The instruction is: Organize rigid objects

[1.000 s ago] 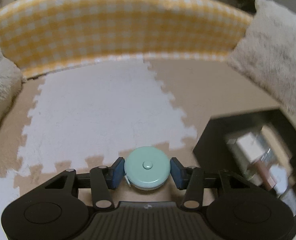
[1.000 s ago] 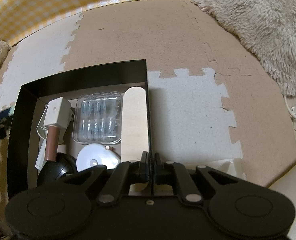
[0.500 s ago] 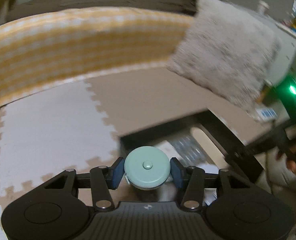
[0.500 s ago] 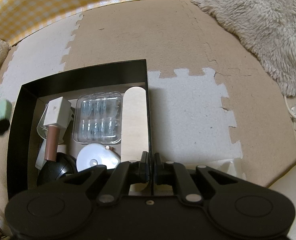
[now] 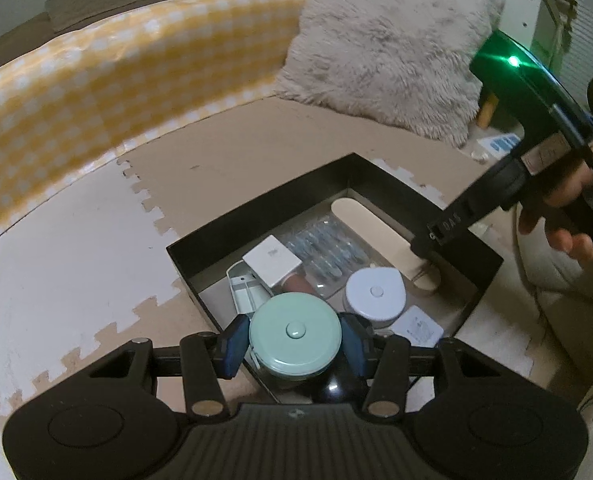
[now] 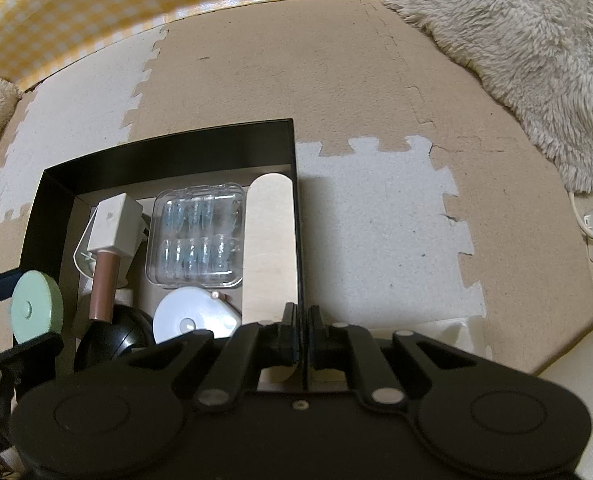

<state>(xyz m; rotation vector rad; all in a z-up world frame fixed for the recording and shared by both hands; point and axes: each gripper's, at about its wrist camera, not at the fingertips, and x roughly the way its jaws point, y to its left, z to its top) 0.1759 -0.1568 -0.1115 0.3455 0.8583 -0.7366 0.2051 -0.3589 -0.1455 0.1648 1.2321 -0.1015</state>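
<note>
Lower centre: left gripper [image 5: 295,346] jaws clenched on mint tape measure [image 5: 295,334], above black box [image 5: 256,220] near corner. Right gripper [image 6: 302,330] jaws pinch box's right wall. Crowded inside; release could land on white tape measure [image 5: 374,294] or rim.

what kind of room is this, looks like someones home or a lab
Most likely a home, probably a living room or play area floor. Interlocking foam puzzle mats cover the ground, a yellow gingham padded bumper edges it, and a shaggy cushion leans nearby.
</note>
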